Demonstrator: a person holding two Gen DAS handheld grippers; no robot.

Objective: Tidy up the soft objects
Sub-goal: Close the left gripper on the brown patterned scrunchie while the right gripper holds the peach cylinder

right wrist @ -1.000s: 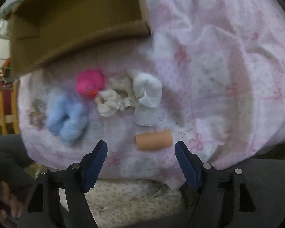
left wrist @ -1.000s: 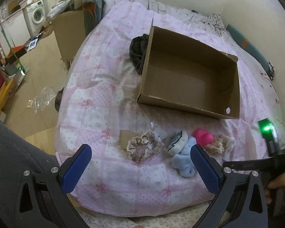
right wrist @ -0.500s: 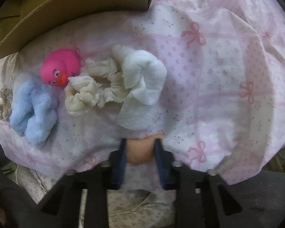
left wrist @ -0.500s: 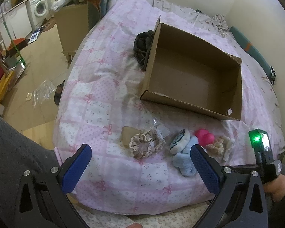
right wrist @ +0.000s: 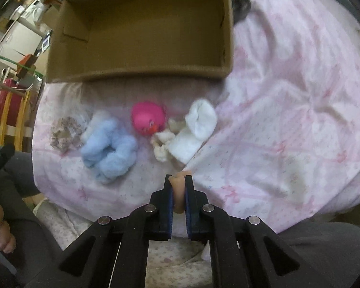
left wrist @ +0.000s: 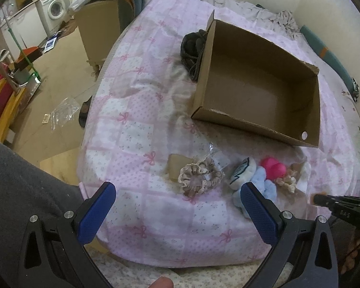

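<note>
An open cardboard box (left wrist: 256,117) (right wrist: 141,70) lies empty on the pink quilt. In front of it lie a beige lace scrunchie (left wrist: 199,180) (right wrist: 64,132), a blue fluffy scrunchie (right wrist: 108,144) (left wrist: 264,182), a pink rubber duck (right wrist: 147,118) (left wrist: 274,168), a cream scrunchie (right wrist: 162,144) and a white sock (right wrist: 199,124). My right gripper (right wrist: 178,180) is shut on a peach foam roll (right wrist: 178,192), lifted just above the quilt near its front edge. My left gripper (left wrist: 177,199) is open and empty, in front of the beige scrunchie.
A dark bundle of cloth (left wrist: 192,48) lies against the box's left wall. A round white-and-blue plush piece (left wrist: 242,172) lies beside the blue scrunchie. The bed's edge falls to a floor with furniture and a washing machine (left wrist: 54,7) at the left.
My right gripper closed on the peach foam roll and lifted it off the quilt, now facing the box. The left gripper stayed open and drew back slightly.
</note>
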